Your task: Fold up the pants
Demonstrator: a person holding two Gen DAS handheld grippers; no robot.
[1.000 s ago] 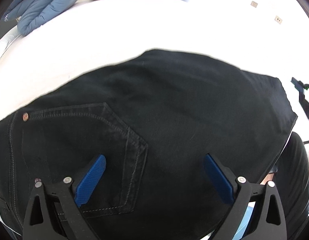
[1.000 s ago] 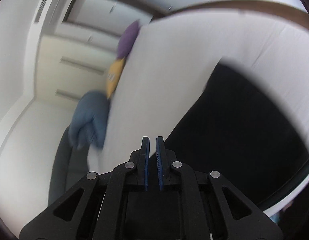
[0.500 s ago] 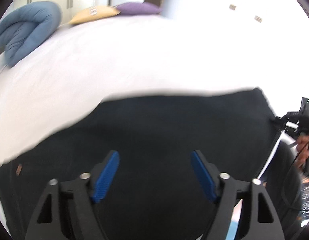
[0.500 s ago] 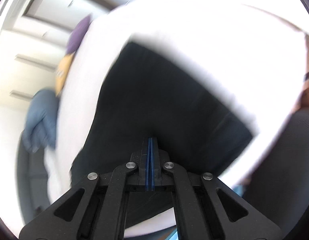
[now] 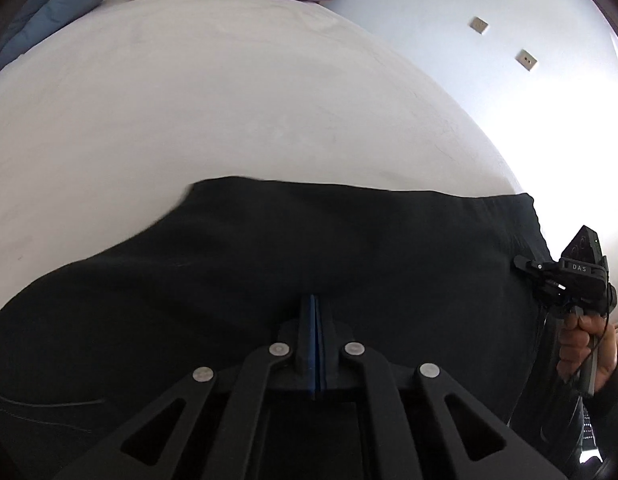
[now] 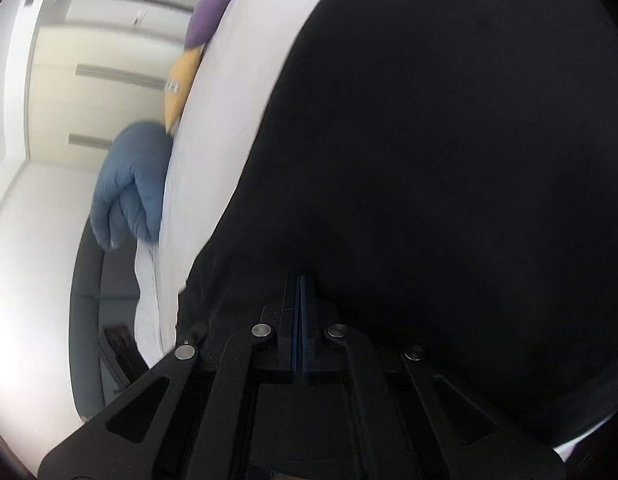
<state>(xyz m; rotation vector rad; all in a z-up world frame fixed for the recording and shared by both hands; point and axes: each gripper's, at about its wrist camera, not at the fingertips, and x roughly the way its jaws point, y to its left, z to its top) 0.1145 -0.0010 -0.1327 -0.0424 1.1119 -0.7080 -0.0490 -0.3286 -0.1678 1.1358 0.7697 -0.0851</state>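
Black pants (image 5: pixel 269 272) spread on the white bed (image 5: pixel 229 100), now nearer than a second ago. Left gripper (image 5: pixel 313 304), wide apart then, now clenched at the pants' near edge; fabric between pads unclear. Right gripper (image 6: pixel 300 284) clenched at the cloth too, lower than before.

From my right wrist camera, the right gripper (image 6: pixel 300 280) fills the bottom of the view, its two blue pads pressed flat together with no gap I can see. The tips sit against the black pants (image 6: pixel 449 160), but the fabric is so dark I cannot tell whether any of it is pinched between them. The pants spread across most of the right side, lying on a white bed (image 6: pixel 229 100). Along the bed's far edge I see a blue folded duvet (image 6: pixel 129 184), a yellow cushion (image 6: pixel 181 80) and a purple cushion (image 6: pixel 213 12). Pale cabinet doors (image 6: pixel 89 80) stand behind them, slightly blurred.
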